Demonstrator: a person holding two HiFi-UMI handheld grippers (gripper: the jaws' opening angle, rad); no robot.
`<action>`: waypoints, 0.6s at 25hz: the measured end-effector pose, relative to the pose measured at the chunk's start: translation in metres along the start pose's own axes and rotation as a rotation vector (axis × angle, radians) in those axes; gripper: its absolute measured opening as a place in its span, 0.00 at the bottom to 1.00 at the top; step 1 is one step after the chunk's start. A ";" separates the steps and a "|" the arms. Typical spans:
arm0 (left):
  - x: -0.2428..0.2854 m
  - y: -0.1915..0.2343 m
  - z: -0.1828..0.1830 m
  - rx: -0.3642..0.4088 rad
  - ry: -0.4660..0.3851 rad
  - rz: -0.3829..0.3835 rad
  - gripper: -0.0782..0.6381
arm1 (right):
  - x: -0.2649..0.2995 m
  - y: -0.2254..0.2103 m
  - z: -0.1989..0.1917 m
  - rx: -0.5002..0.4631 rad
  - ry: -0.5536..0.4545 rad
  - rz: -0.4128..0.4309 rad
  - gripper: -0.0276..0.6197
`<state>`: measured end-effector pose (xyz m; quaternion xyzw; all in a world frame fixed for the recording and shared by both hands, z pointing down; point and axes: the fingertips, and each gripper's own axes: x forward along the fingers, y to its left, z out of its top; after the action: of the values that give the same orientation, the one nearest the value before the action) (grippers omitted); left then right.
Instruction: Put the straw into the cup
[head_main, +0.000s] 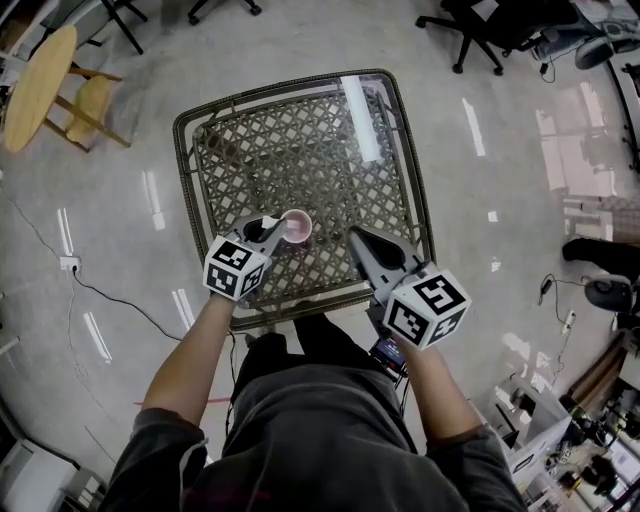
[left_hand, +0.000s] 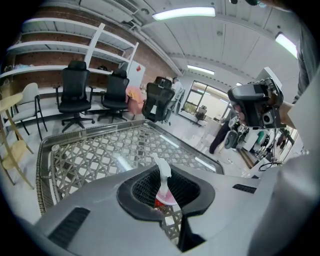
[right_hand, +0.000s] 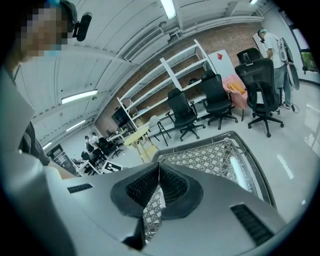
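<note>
The left gripper (head_main: 266, 232) has its jaws pinched on a white straw (left_hand: 162, 174). The straw stands close to upright between the pads, its long axis running 6 to 12 o'clock in the left gripper view, with the top bent slightly toward 11. Just beyond and below its lower end is the pink cup (left_hand: 166, 199), mouth up. I can't tell whether the tip is inside the rim yet. In the head view the cup sits just beside that gripper's tips at 3 o'clock, so I judge the move to be straight down. The right gripper (head_main: 360, 243), farther off at the cup's 3 o'clock, is pressed together on nothing. The lattice table (head_main: 183, 170) stretches away beyond.
</note>
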<state>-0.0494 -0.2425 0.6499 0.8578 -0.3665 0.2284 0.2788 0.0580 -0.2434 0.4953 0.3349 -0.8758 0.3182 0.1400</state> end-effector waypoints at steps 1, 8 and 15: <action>0.001 0.000 0.000 0.003 0.002 -0.001 0.18 | 0.000 0.000 -0.001 0.000 0.001 -0.002 0.06; 0.010 -0.001 -0.003 0.020 0.028 0.000 0.18 | -0.004 0.000 -0.001 0.000 0.004 -0.009 0.06; 0.013 0.001 -0.006 0.021 0.036 0.012 0.18 | -0.005 0.000 -0.002 -0.002 0.003 -0.010 0.06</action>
<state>-0.0435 -0.2461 0.6622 0.8543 -0.3638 0.2495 0.2749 0.0617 -0.2393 0.4940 0.3387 -0.8742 0.3169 0.1433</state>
